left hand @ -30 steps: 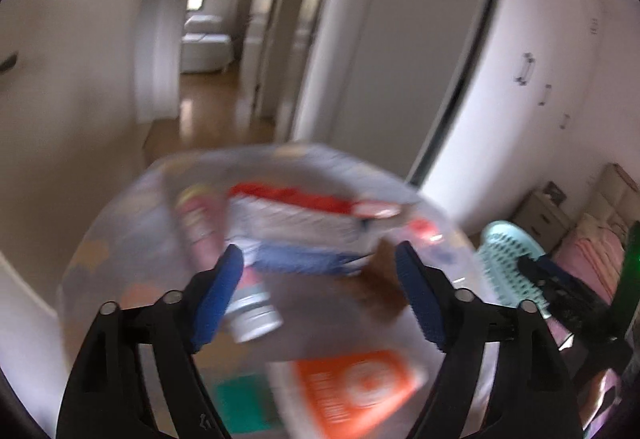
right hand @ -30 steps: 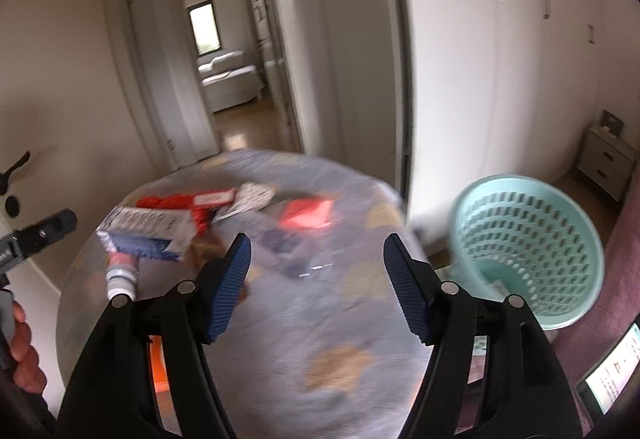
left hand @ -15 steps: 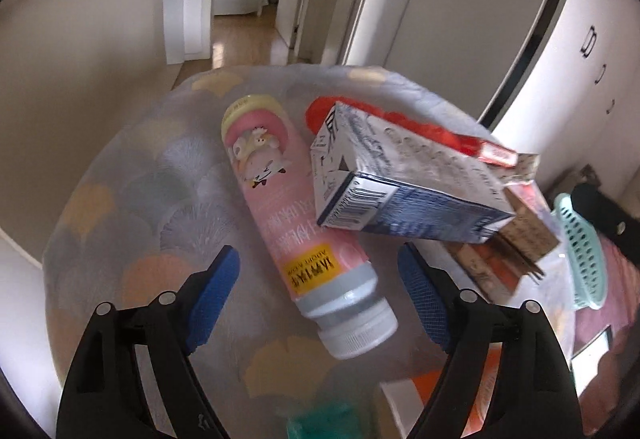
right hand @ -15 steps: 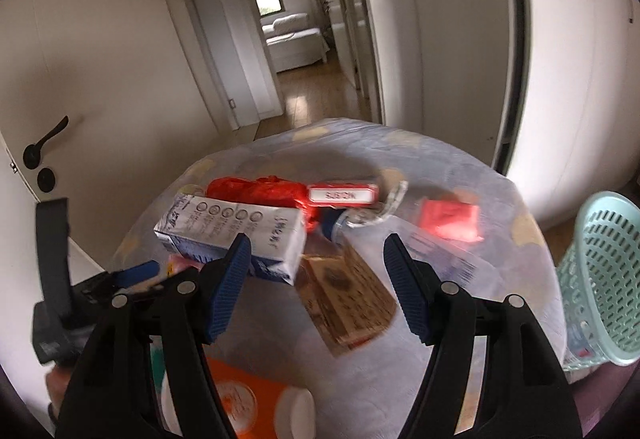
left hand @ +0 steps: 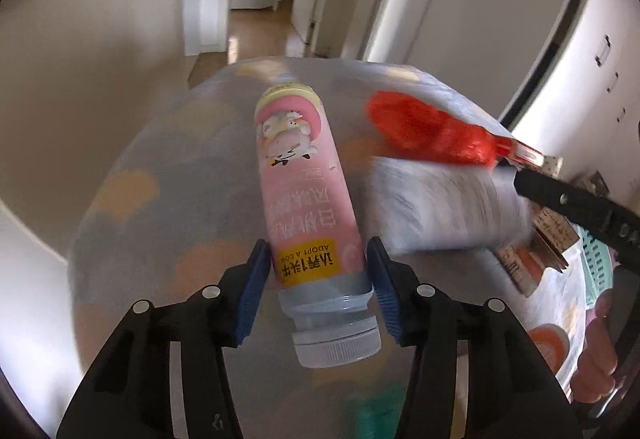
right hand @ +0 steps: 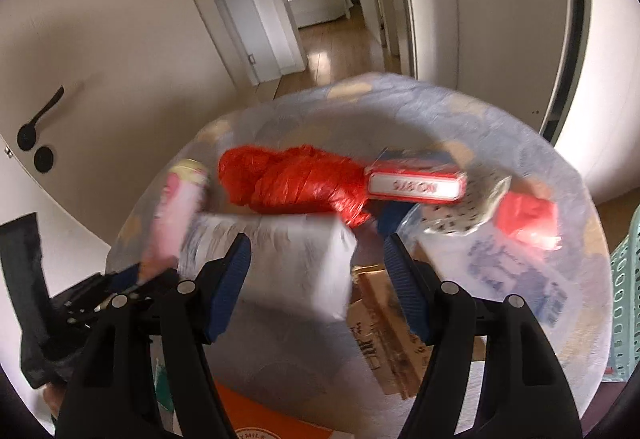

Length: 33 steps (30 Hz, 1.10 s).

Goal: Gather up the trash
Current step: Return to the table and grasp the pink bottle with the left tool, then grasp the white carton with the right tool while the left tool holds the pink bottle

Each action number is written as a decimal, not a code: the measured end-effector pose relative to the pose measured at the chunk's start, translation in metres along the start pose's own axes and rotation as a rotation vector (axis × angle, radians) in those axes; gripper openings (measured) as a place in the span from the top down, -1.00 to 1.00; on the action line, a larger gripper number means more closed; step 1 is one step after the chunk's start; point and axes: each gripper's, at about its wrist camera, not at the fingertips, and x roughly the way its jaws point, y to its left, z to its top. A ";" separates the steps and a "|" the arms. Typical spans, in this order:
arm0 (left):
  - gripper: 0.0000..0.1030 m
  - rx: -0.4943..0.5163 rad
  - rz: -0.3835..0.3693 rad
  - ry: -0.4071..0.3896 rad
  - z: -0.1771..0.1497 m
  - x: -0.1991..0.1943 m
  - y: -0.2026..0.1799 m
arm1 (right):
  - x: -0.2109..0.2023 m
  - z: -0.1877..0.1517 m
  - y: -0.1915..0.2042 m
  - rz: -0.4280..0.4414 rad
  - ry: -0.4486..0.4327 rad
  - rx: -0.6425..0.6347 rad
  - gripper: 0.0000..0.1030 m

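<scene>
A pink bottle (left hand: 306,195) with a grey cap lies on the round table (left hand: 160,199). My left gripper (left hand: 318,291) is closed around its lower end, both pads touching it. A white and blue carton (right hand: 288,263) lies beside it. My right gripper (right hand: 316,279) is open, its fingers on either side of the carton, not touching. The bottle also shows in the right wrist view (right hand: 176,215). Behind lie a red plastic bag (right hand: 296,181), a red and white small box (right hand: 416,187) and a crumpled wrapper (right hand: 464,215).
A mint green laundry-style basket (right hand: 624,299) stands at the table's right edge. A brown cardboard piece (right hand: 384,331), a clear plastic bag (right hand: 516,275) and an orange package (right hand: 272,419) lie on the table. A door with a black handle (right hand: 40,119) is at left.
My left gripper moved in and closed around the pink bottle. My right gripper came down over the carton, which now sits between its open fingers.
</scene>
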 end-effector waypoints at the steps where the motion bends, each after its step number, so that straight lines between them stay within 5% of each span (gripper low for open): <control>1: 0.06 -0.013 0.007 -0.003 -0.001 -0.003 0.007 | 0.005 -0.001 0.002 0.007 0.016 0.002 -0.26; 11: 0.06 -0.050 0.010 -0.018 -0.003 -0.016 0.028 | 0.007 -0.019 0.031 0.158 0.134 -0.049 -0.26; 15: 0.05 -0.056 -0.003 -0.013 0.003 -0.007 0.030 | -0.004 -0.012 0.043 0.078 0.079 -0.181 -0.41; 20: 0.04 -0.061 0.003 -0.015 0.013 0.002 0.032 | 0.019 0.001 0.051 0.122 0.099 -0.332 -0.54; 26: -0.07 -0.082 0.014 -0.008 0.023 0.010 0.036 | 0.040 0.003 0.065 0.267 0.199 -0.409 -0.54; 33: -0.07 -0.097 -0.001 0.018 0.030 0.019 0.039 | 0.050 -0.015 0.087 0.190 0.309 -0.559 -0.48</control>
